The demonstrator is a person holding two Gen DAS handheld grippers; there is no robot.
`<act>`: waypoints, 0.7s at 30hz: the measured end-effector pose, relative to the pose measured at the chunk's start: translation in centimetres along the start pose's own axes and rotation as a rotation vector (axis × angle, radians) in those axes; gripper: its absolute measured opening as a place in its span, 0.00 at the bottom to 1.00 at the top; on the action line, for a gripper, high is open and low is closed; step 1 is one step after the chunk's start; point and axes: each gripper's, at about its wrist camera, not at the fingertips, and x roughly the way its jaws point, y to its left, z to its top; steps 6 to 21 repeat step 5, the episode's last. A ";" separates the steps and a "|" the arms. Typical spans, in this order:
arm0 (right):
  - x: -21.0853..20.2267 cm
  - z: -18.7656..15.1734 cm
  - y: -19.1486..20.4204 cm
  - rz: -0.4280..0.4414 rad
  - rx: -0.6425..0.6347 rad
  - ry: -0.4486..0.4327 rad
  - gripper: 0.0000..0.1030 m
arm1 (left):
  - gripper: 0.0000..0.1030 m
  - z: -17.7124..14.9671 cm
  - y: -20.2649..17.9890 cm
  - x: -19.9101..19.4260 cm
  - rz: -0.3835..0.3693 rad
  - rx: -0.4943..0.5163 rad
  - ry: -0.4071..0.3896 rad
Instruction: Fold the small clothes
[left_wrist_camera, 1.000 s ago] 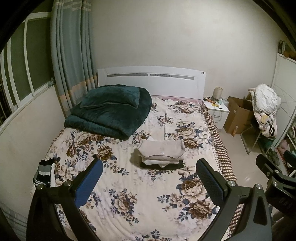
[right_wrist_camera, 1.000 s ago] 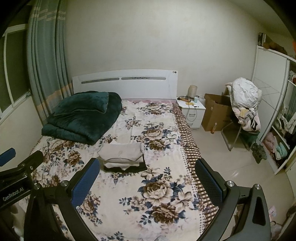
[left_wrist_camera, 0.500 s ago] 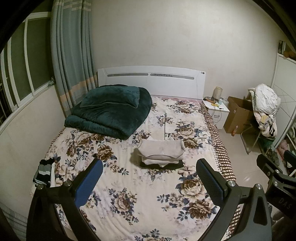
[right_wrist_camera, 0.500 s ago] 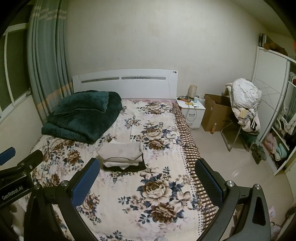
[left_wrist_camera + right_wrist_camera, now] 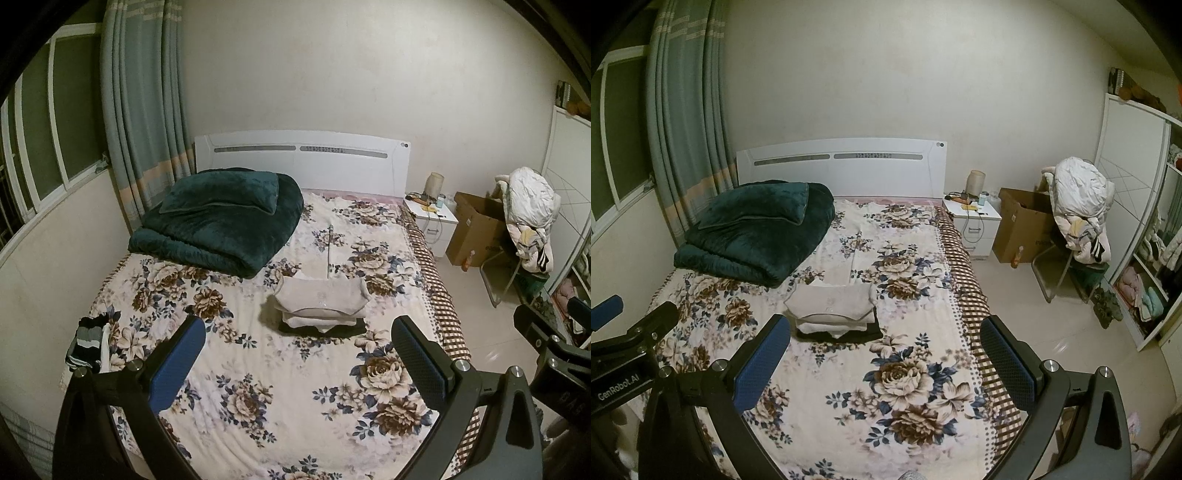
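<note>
A stack of folded small clothes (image 5: 320, 304), pale cream pieces on a dark one, lies in the middle of the floral bed (image 5: 258, 387); it also shows in the right wrist view (image 5: 834, 308). A small striped dark garment (image 5: 88, 345) lies at the bed's left edge. My left gripper (image 5: 297, 349) is open and empty, held well above the foot of the bed. My right gripper (image 5: 884, 350) is open and empty beside it, to the right. Each gripper shows at the edge of the other's view.
A folded dark green blanket (image 5: 221, 221) with a pillow lies at the head of the bed, left. A white nightstand (image 5: 973, 229), a cardboard box (image 5: 1023, 229) and a chair piled with clothes (image 5: 1078, 210) stand right of the bed. A wardrobe (image 5: 1137, 221) is at the far right.
Both views have drifted very slightly; the grippers stay open and the clothes on the bed have not moved.
</note>
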 end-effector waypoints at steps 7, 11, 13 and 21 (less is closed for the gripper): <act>0.0 0.0 -0.1 0.001 0.003 -0.001 1.00 | 1.00 0.2 -0.3 -0.5 0.004 0.003 -0.011; 0.0 0.0 -0.1 0.001 0.003 -0.001 1.00 | 1.00 0.2 -0.3 -0.5 0.004 0.003 -0.011; 0.0 0.0 -0.1 0.001 0.003 -0.001 1.00 | 1.00 0.2 -0.3 -0.5 0.004 0.003 -0.011; 0.0 0.0 -0.1 0.001 0.003 -0.001 1.00 | 1.00 0.2 -0.3 -0.5 0.004 0.003 -0.011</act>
